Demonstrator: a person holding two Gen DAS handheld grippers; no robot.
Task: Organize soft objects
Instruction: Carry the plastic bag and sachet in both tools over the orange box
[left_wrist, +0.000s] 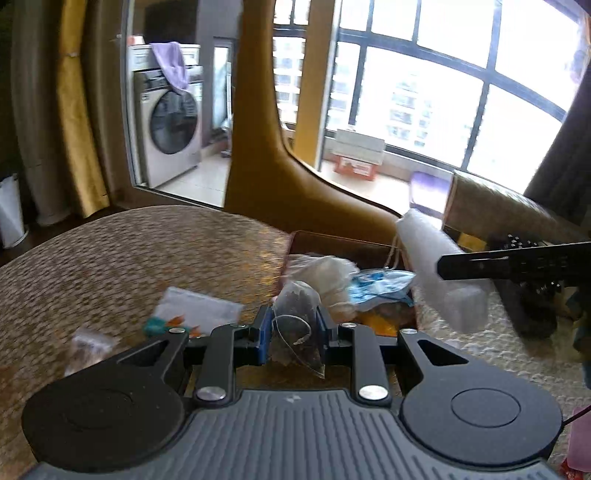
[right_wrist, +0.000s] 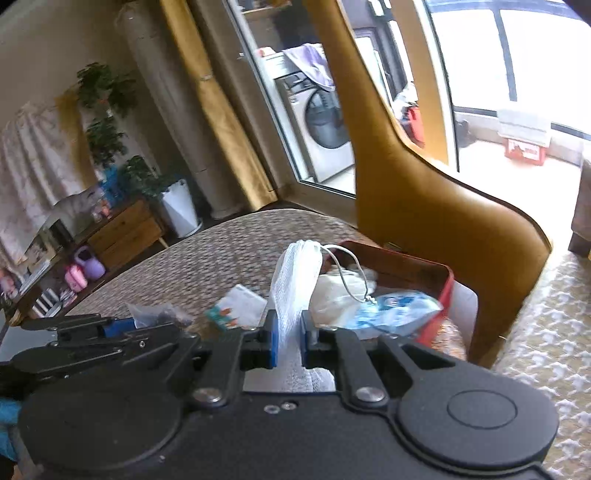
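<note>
Ahead of both grippers sits the red box. Your left gripper pinches a tea bag; your right gripper clamps a white mesh pouch, upright, nearer the box.

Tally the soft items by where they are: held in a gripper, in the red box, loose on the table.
Held in a gripper: 2, the tea bag in the left gripper and the white mesh pouch in the right gripper.
In the red box: 2 told apart, a white cloth bag and a blue face mask.
Loose on the table: 2, a white packet and a clear sachet.
Total: 6
</note>
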